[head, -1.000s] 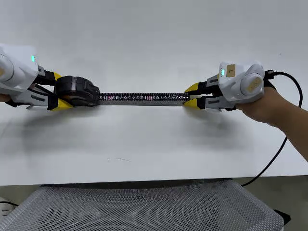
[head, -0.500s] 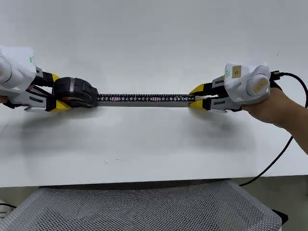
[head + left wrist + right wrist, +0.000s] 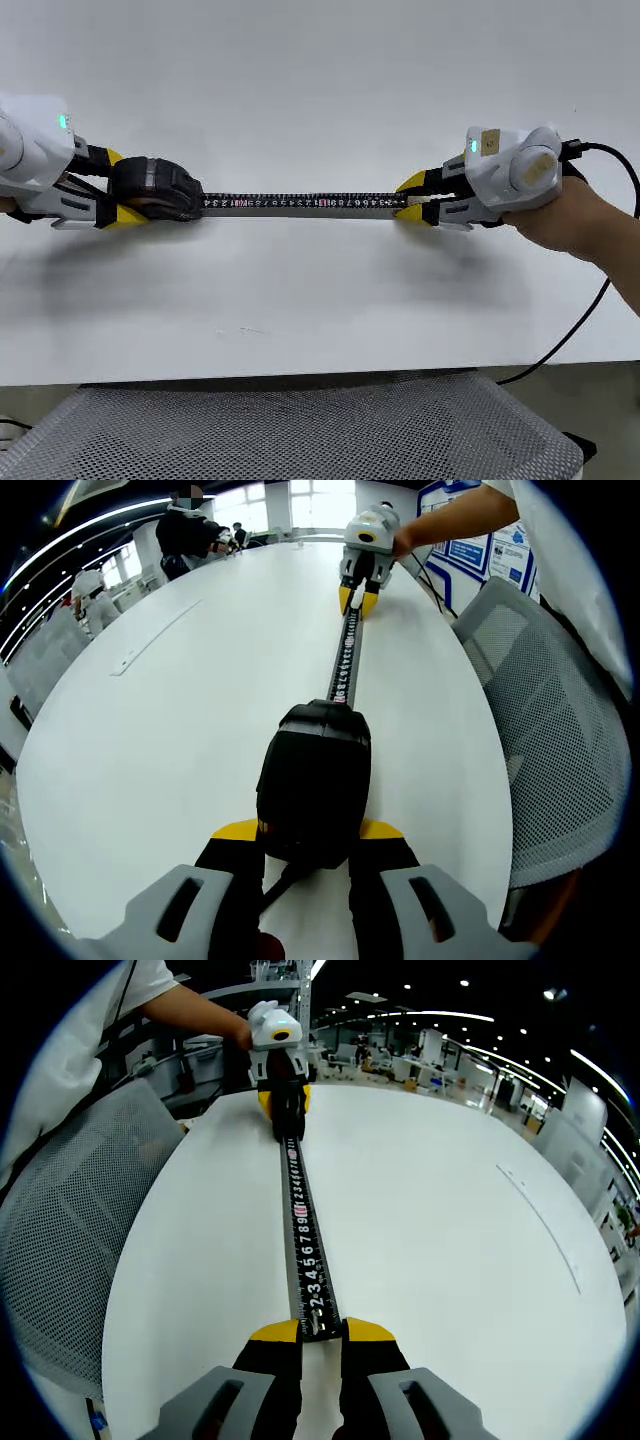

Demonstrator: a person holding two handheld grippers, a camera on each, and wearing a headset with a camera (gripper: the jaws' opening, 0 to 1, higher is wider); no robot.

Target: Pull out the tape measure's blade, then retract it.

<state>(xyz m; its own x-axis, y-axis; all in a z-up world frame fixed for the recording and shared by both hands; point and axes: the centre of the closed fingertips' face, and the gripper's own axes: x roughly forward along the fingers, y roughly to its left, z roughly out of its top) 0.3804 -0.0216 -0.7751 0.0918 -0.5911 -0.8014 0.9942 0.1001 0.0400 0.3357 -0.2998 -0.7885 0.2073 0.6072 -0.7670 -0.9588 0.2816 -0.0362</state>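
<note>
The black tape measure case (image 3: 156, 188) (image 3: 313, 780) lies on the white table (image 3: 320, 90), and my left gripper (image 3: 118, 187) (image 3: 310, 838) is shut on it from the left. Its dark numbered blade (image 3: 305, 202) (image 3: 303, 1240) runs out straight to the right, just above the tabletop. My right gripper (image 3: 408, 198) (image 3: 320, 1334) is shut on the blade's tip. In the left gripper view the right gripper (image 3: 362, 575) shows far along the blade (image 3: 345, 660); in the right gripper view the left gripper (image 3: 282, 1080) holds the case (image 3: 287, 1110) at the far end.
A grey mesh chair (image 3: 300, 430) stands against the table's near edge. A black cable (image 3: 590, 300) trails from the right gripper off the table. A long thin strip (image 3: 155, 640) lies on the table farther off. People sit at the table's far end (image 3: 190, 525).
The right gripper has drawn a little further right, and the blade has grown slightly longer. The left gripper and case hold their place.
</note>
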